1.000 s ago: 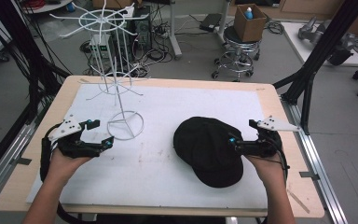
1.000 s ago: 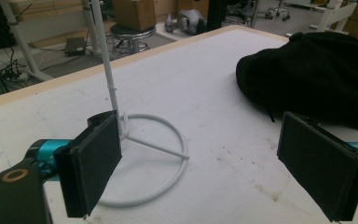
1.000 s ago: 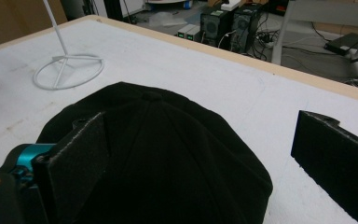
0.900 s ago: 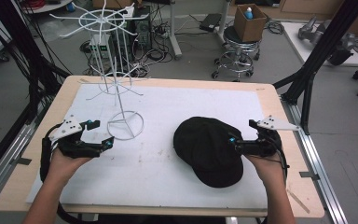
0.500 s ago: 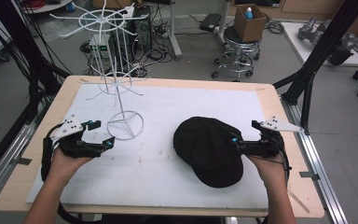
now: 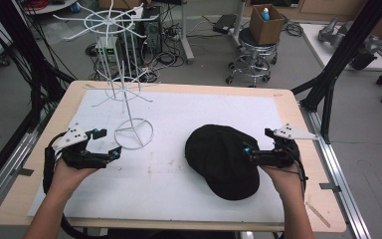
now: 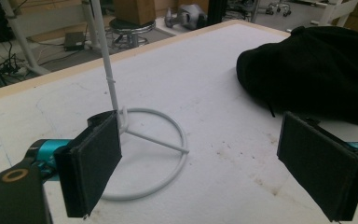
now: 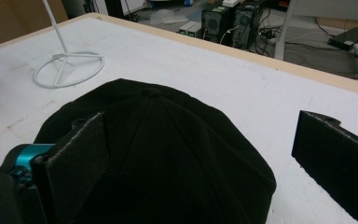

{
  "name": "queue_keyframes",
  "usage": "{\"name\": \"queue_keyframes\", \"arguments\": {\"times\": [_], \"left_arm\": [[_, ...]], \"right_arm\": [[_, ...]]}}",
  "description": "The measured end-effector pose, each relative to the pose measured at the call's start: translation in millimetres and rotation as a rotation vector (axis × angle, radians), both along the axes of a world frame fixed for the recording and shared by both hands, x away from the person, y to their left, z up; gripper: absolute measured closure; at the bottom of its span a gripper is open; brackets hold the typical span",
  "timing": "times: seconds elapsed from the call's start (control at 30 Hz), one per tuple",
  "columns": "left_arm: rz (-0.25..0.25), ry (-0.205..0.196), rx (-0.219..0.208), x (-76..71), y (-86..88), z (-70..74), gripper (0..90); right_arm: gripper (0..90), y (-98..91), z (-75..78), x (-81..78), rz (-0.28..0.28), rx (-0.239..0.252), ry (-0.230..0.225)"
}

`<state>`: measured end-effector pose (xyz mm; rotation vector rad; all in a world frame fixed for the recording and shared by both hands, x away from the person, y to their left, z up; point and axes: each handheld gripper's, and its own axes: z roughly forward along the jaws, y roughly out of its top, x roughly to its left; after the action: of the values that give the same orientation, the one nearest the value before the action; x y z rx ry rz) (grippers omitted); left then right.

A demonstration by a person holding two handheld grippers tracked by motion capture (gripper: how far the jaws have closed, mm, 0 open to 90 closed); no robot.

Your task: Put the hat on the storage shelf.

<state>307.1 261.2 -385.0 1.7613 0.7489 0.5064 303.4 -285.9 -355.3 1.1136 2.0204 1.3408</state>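
A black cap (image 6: 221, 162) lies crown up on the white mat, right of centre. My right gripper (image 6: 256, 142) stands open at the cap's right edge. In the right gripper view the cap (image 8: 168, 140) reaches in between the jaws of my right gripper (image 8: 205, 163); one jaw is over the cap, the other over bare mat. A white wire rack stands at the left on a ring base (image 6: 133, 133). My left gripper (image 6: 105, 143) is open just left of that ring. In the left gripper view the ring base (image 7: 182, 140) lies on the mat beyond the jaws of my left gripper (image 7: 209, 168), which hold nothing.
The rack's thin pole and spoked arms (image 6: 110, 22) rise over the mat's back left. The white mat (image 6: 179, 199) covers a wooden table (image 6: 15, 209). Black frame posts (image 6: 338, 64) flank the table, and a stool with a cardboard box (image 6: 266, 25) stands behind it.
The right gripper has edged slightly to the right at the cap's edge. The left gripper and the cap have hardly moved.
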Motion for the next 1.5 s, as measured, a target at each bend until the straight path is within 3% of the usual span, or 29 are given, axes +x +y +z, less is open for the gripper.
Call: {"name": "queue_keyframes", "arguments": {"times": [0.33, 0.67, 1.13, 1.17, 1.37, 1.5], "left_arm": [[0.003, 0.001, 0.002, 0.6, 1.2, -0.2, 13.8], [0.007, 0.004, 0.001, -1.1, 2.2, 0.4, 13.8], [0.021, 0.014, -0.004, 0.1, 6.5, -0.7, 13.8], [0.023, 0.019, -0.004, 0.2, 6.4, -1.0, 13.9], [0.024, 0.023, -0.004, 0.9, 7.9, -1.4, 13.9], [0.024, 0.023, -0.008, 0.3, 8.0, -1.0, 13.9]], "right_arm": [[3.3, 0.7, 0.8, -0.2, 0.012, 0.007, -0.004], [3.3, 20.1, 1.5, 17.7, 0.077, -0.004, -0.003], [3.3, 56.7, -13.7, 61.6, 0.162, -0.037, 0.12], [3.3, 62.3, -14.6, 67.6, 0.171, -0.056, 0.157], [3.5, 78.1, -10.3, 78.9, 0.193, -0.132, 0.175], [4.9, 83.8, -15.3, 86.1, 0.188, -0.186, 0.218]]}}
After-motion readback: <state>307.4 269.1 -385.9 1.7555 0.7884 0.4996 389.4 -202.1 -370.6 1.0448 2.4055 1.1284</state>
